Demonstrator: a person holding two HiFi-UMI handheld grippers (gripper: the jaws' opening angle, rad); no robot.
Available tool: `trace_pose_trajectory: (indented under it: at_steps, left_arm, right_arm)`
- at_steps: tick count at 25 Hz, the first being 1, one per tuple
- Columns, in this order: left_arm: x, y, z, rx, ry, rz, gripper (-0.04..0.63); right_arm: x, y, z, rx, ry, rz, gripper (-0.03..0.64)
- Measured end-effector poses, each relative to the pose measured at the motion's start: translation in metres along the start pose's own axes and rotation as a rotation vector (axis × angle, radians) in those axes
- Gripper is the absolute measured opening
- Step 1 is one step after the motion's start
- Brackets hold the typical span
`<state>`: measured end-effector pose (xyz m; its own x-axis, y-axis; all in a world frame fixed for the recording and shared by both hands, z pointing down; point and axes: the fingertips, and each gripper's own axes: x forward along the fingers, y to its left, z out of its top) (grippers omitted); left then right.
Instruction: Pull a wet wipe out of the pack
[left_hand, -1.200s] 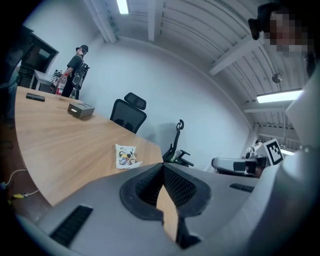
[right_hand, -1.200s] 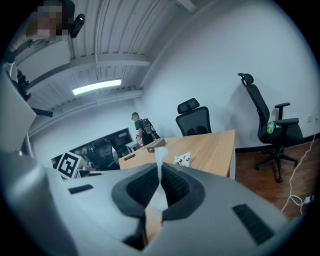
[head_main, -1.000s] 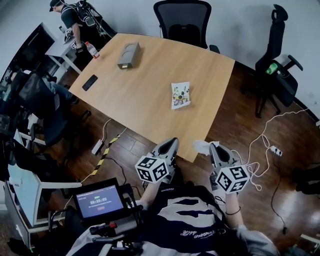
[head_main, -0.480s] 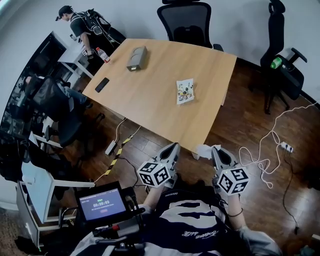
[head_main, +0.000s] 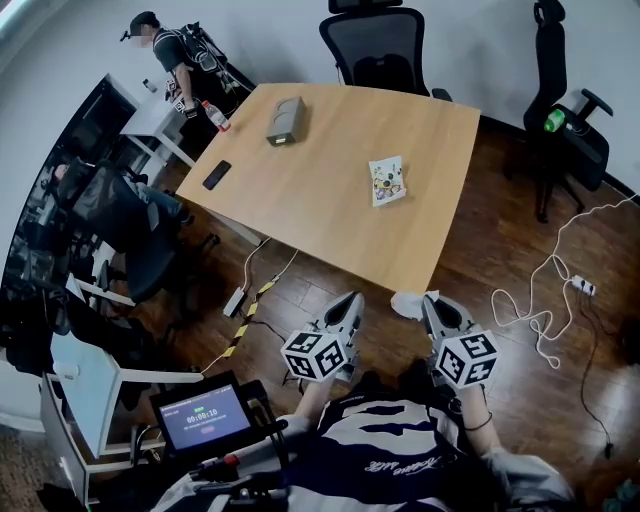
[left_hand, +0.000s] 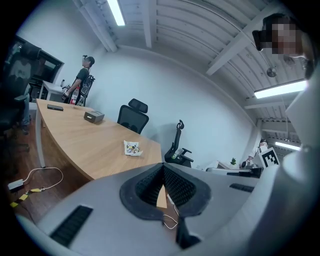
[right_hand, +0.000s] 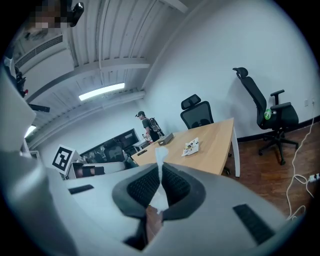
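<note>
You're wearing dark shirt (head_main: 385, 440) with white pattern; left gripper (head_main: 351, 298), right gripper (head_main: 429, 299) showing grey shells, black-and-white marker cubes (head_main: 316, 356).

On the table (head_main: 330, 215), the pack (head_main: 387, 181) lies toward the right edge, a box (head_main: 286, 120) sits near the far left corner, and a phone (head_main: 217, 174) is by the left edge. A chair (head_main: 378, 50) stands behind the far edge. My left hand-held gripper (head_main: 351, 298) and right hand-held gripper (head_main: 428, 299) are side by side before the near edge, over the floor (head_main: 500, 250). A wet wipe (head_main: 406, 304) is between the right one's jaws.
</note>
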<state>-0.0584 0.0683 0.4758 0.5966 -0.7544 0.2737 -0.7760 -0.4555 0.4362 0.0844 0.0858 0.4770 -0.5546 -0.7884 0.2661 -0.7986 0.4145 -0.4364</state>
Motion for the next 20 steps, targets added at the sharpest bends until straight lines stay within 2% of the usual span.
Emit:
trace_pose_trajectory:
  at_steps: [9, 15, 20]
  left_arm:
    - [-0.04, 0.031, -0.002, 0.043, 0.01, -0.053, 0.003]
    - [-0.047, 0.05, -0.001, 0.039, 0.016, -0.076, 0.003]
    - [-0.043, 0.039, -0.005, 0.045, 0.033, -0.125, 0.003]
  right_arm:
    - [0.018, 0.057, -0.018, -0.044, 0.001, -0.044, -0.002]
    - [0.014, 0.068, -0.019, -0.047, -0.012, -0.102, -0.002]
    - [0.009, 0.069, -0.024, -0.046, -0.01, -0.126, -0.002]
